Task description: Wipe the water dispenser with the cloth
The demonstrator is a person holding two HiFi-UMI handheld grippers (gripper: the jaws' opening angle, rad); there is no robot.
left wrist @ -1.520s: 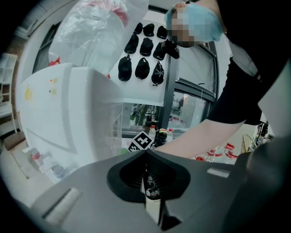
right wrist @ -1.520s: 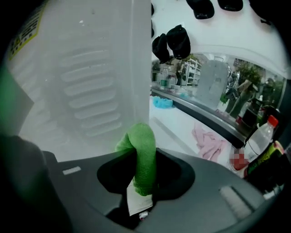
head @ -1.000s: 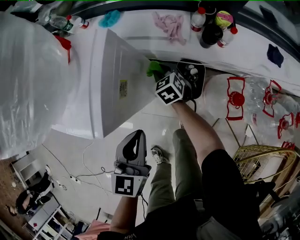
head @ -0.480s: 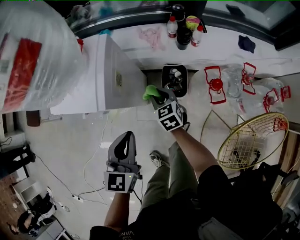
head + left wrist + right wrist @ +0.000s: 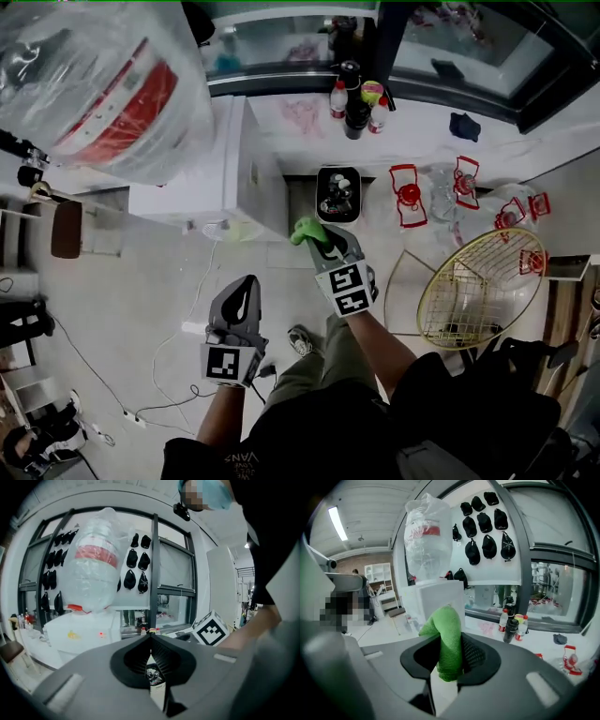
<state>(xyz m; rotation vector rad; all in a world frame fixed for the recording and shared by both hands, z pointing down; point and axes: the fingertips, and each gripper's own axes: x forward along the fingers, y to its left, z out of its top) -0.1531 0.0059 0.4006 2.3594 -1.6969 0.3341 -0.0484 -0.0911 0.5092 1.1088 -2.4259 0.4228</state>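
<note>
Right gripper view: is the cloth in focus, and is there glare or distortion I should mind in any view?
Right gripper view: the cloth is sharp in the right gripper, but heavy fisheye bows the window frame. Left gripper view: the left gripper body is soft up close, and the person is a dark, backlit shape. Head view: glare on the bottle, and the edges curve.

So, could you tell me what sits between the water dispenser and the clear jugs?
A black bin stands between dispenser and jugs, seen in the head view.
</note>
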